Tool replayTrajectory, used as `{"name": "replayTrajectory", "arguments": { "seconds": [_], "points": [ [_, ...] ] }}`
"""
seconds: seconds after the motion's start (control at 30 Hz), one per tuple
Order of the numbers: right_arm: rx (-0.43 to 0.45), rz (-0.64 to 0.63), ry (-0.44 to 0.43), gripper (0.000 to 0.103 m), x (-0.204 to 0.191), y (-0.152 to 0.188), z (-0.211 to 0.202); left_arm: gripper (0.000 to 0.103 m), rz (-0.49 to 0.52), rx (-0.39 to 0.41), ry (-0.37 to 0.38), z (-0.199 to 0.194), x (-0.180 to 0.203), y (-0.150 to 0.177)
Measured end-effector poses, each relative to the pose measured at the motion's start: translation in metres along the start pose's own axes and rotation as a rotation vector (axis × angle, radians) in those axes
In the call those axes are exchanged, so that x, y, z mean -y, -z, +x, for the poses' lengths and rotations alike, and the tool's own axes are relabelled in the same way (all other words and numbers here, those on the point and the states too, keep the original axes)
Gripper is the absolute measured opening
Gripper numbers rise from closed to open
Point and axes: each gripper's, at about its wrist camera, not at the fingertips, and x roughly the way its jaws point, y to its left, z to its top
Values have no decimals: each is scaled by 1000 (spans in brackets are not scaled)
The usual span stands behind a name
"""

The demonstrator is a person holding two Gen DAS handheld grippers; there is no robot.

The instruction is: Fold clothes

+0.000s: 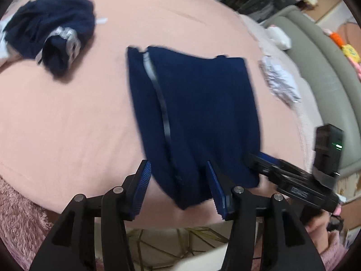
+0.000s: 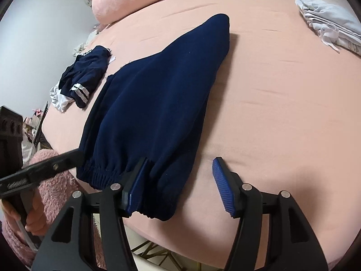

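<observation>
Folded navy trousers (image 1: pixel 198 113) lie on the pink bed sheet (image 1: pixel 67 124), with a dark stripe running along one side. Their gathered waistband (image 2: pixel 99 171) sits at the bed's near edge. My left gripper (image 1: pixel 178 176) hovers over that near end, its blue pads apart on either side of the cloth, not pressing. My right gripper (image 2: pixel 180 180) is open too: its left pad is over the trousers' right corner (image 2: pixel 158 203), its right pad over bare sheet. Each view shows the other gripper's black frame (image 1: pixel 293 180) (image 2: pixel 45 169) at the side.
A crumpled navy garment with white stripes (image 1: pixel 52 38) (image 2: pixel 83 79) lies farther back on the left. Folded pale clothes (image 2: pixel 331 22) rest at the far right, and a pink pillow (image 2: pixel 126 2) at the head. A grey padded frame (image 1: pixel 320 72) borders the bed. A fluffy pink sleeve (image 2: pixel 56 180) is near the edge.
</observation>
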Motion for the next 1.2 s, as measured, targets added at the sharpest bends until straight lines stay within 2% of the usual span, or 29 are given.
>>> {"name": "replayTrajectory", "arguments": {
  "seconds": [0.07,0.13,0.17,0.2,0.23,0.27,0.37,0.43,0.5,0.53,0.57,0.63,0.7,0.73,0.8,0.87,0.97,1.1,1.13,1.17,1.2],
  "points": [
    [-12,-27,-11,62,-4,-1,1,53,-36,-10,7,7,-8,3],
    [-20,-45,-26,62,-7,0,6,49,-25,-13,18,6,-6,4],
    [-17,-63,-17,58,-9,1,7,36,-14,-14,24,4,-3,4],
    [-14,-81,-8,54,-10,2,8,29,-3,-16,29,3,-1,4],
    [-14,-86,-12,39,-10,3,7,22,8,-15,30,1,2,5],
    [-18,-68,-32,28,-9,3,5,22,18,-14,28,-2,4,6],
    [-34,-22,-52,21,-6,6,-4,21,44,-37,25,-7,12,11],
    [-54,-5,-62,21,0,15,-15,21,35,-70,37,-10,11,16],
    [-83,30,-91,21,4,28,-23,27,14,-119,67,-11,5,21],
    [-93,43,-103,25,4,36,-25,44,-9,-147,103,-11,0,21],
    [-101,48,-105,31,5,42,-27,54,-36,-169,162,-13,-7,17],
    [-111,59,-104,35,10,53,-32,54,-36,-96,184,-29,-20,-2],
    [-88,75,-106,37,14,51,-42,54,0,23,128,-45,-23,-28],
    [-61,86,-100,37,17,45,-50,54,8,49,136,-46,-24,-41],
    [14,98,-77,39,23,31,-67,54,1,53,167,-37,-23,-64],
    [60,76,-40,47,29,13,-72,54,30,42,133,-23,-20,-79],
    [53,32,61,47,38,-16,-57,54,71,25,63,-1,-14,-95],
    [21,13,86,47,50,-45,-35,54,42,24,65,16,-14,-98],
    [11,15,99,47,52,-51,-28,47,44,26,44,20,-13,-98],
    [2,16,113,47,53,-56,-22,36,51,33,19,23,-11,-97],
    [-4,17,126,47,54,-60,-18,32,62,43,-7,26,-9,-97]
  ]
}}
